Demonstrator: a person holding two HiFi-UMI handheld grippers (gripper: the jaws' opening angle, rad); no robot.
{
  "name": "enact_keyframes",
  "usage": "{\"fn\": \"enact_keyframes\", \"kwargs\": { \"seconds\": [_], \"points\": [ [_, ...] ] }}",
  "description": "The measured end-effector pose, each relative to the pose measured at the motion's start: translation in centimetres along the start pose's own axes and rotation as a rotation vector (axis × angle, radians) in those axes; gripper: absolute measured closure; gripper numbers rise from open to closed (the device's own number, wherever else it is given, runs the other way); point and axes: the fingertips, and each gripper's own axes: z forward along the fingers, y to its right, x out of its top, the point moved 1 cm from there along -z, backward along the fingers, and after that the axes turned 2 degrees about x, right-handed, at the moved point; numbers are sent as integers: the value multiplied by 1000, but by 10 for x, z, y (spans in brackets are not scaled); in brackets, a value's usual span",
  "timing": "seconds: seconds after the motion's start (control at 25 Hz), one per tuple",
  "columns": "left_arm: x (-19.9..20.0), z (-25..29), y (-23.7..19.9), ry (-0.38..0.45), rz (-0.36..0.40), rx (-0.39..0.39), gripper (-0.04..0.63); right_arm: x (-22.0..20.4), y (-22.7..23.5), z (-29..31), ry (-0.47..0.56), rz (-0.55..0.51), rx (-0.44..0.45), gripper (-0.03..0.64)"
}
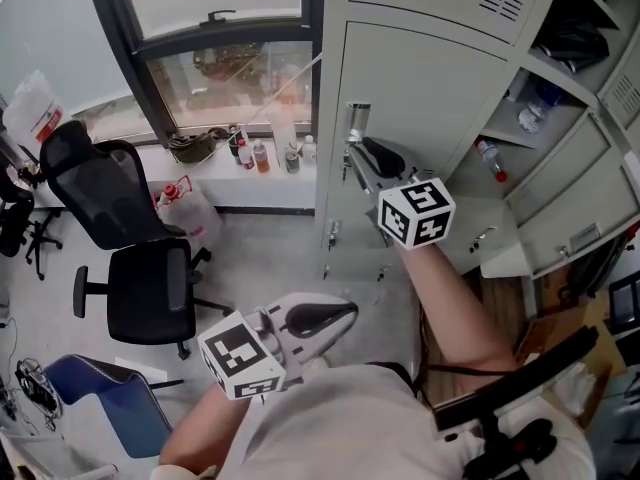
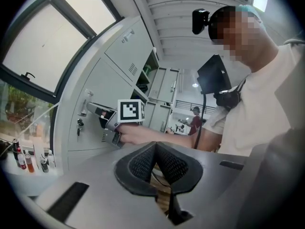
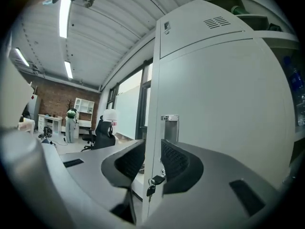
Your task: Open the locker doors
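Observation:
The tall grey locker door (image 1: pixel 430 108) stands partly swung out from the locker bank. My right gripper (image 1: pixel 362 156) is shut on its free edge just below the metal handle plate (image 1: pixel 357 118). In the right gripper view the door edge (image 3: pixel 151 128) runs between the two pads, and a key (image 3: pixel 151 186) hangs from the lock below the right gripper (image 3: pixel 153 149). My left gripper (image 1: pixel 338 315) is held low near the person's body, jaws shut with nothing in them. In the left gripper view the left gripper (image 2: pixel 156 146) has its tips touching, and the right gripper (image 2: pixel 93 110) shows at the door.
To the right, other lockers stand open with bottles (image 1: pixel 488 156) on the shelves. A black office chair (image 1: pixel 140 268) and a blue chair (image 1: pixel 105 398) stand at the left. Several small bottles (image 1: pixel 262 154) line the window sill beside the lockers.

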Motion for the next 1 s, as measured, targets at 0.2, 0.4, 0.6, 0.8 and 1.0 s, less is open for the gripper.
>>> {"fn": "enact_keyframes", "kwargs": {
  "seconds": [0.2, 0.4, 0.6, 0.8, 1.0],
  "points": [
    [0, -14, -7, 5, -5, 20, 584, 3, 4, 26, -10, -6, -34, 546],
    [-2, -26, -12, 6, -4, 29, 584, 2, 5, 40, -15, -9, -80, 506],
    [-2, -34, -19, 19, -13, 39, 584, 1, 10, 54, -35, 6, -144, 482],
    [-1, -39, -26, 27, -23, 46, 584, 0, 8, 58, -26, 22, -154, 482],
    [-2, -38, -26, 29, -28, 37, 584, 0, 4, 55, -22, 43, -130, 482]
  ]
}}
